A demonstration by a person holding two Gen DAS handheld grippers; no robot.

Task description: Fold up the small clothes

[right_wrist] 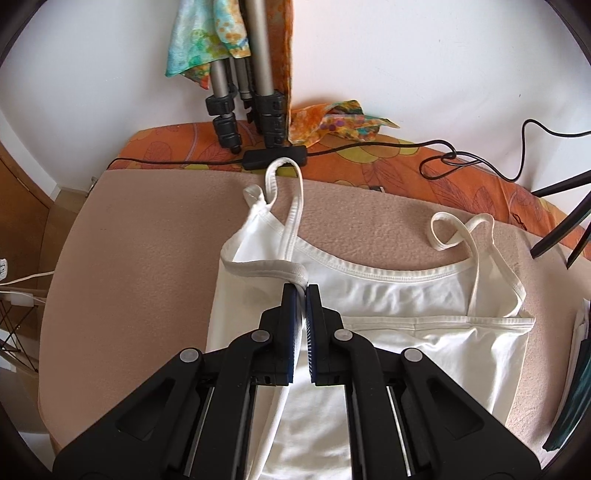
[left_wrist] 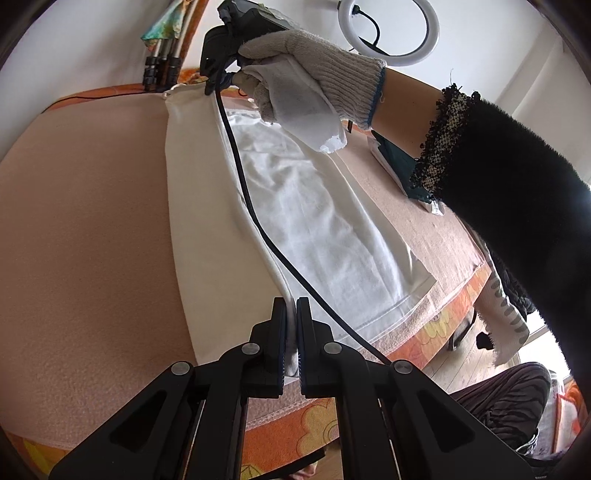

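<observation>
A white strappy top [right_wrist: 388, 295] lies on the pink blanket [right_wrist: 147, 258]; it also shows in the left wrist view [left_wrist: 303, 221]. Its left side is lifted and folded over toward the middle. My right gripper [right_wrist: 301, 291] is shut on the top's armhole edge near the left strap [right_wrist: 291, 206]. My left gripper [left_wrist: 291, 306] is shut on the lifted side edge near the hem. In the left wrist view the gloved right hand [left_wrist: 314, 77] holds the other gripper at the far end of the fold.
Tripod legs [right_wrist: 243, 99], a black cable with a control box [right_wrist: 275, 157] and colourful cloths [right_wrist: 340, 122] lie at the back by the wall. A dark green item [left_wrist: 399, 166] lies on the right. A ring light [left_wrist: 391, 29] stands behind. The orange flowered bed edge [left_wrist: 443, 325] runs nearby.
</observation>
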